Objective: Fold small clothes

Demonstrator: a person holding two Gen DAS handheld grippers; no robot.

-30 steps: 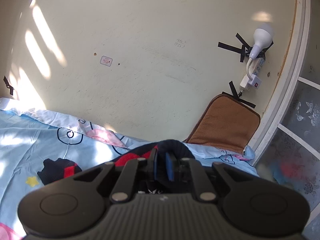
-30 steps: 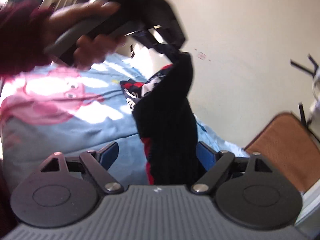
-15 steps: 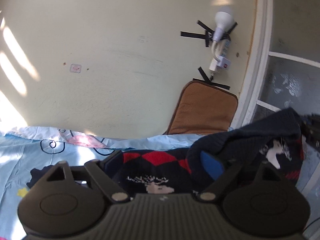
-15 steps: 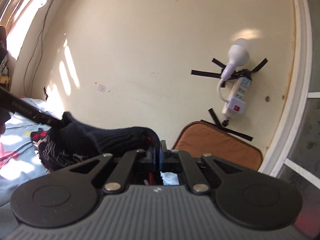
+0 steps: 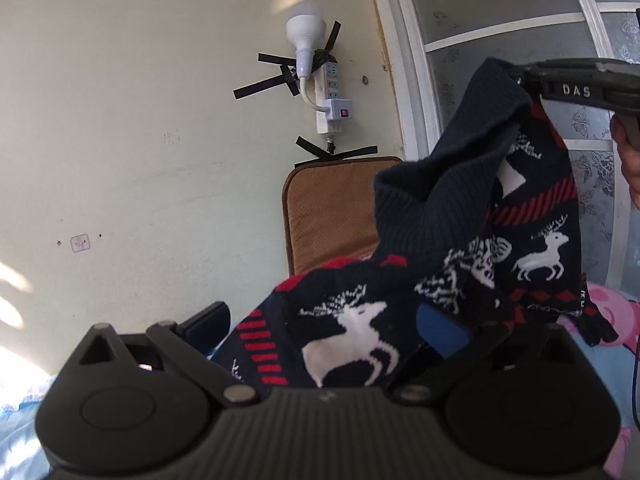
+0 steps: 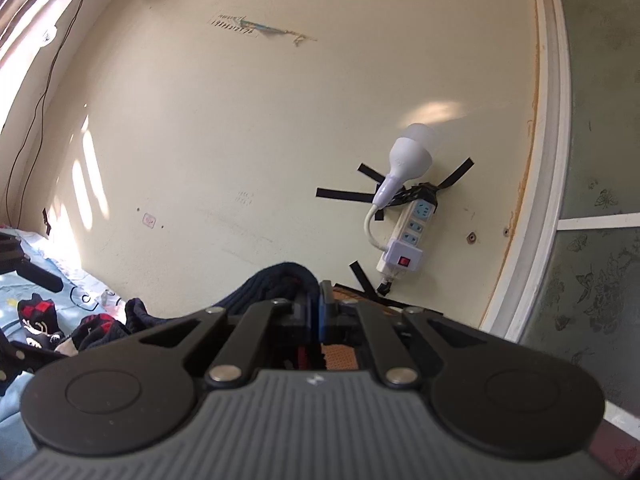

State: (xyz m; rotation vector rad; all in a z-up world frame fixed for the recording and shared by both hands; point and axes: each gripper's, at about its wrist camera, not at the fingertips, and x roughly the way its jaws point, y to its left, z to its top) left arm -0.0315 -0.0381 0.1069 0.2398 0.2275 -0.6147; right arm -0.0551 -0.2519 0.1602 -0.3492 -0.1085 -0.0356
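Item: your right gripper [image 6: 318, 312], jaws pinched together on the ribbed navy cuff of a sock [image 5: 472, 184]. Your left gripper [image 5: 324, 332], jaws opening wide; the sock's foot end drapes between the fingers [image 5: 440, 330], unpressed.

Orientation: the sock's long axis runs from the raised cuff at upper right of the left wrist view down-left to the left gripper, sagging mid-length (it hangs in the air, above the bed).

Appearance: dark navy knit, white reindeer, red striped and diamond bands, plain ribbed cuff.

Surroundings: blue cartoon-print bedsheet [image 6: 16, 280] below, further dark patterned socks [image 6: 38, 312] lying toward its left edge; cream wall [image 6: 240, 140] beyond, brown cushion [image 5: 332, 208] leaning on it, taped power strip [image 6: 408, 236] with bulb [image 6: 410, 154] above.
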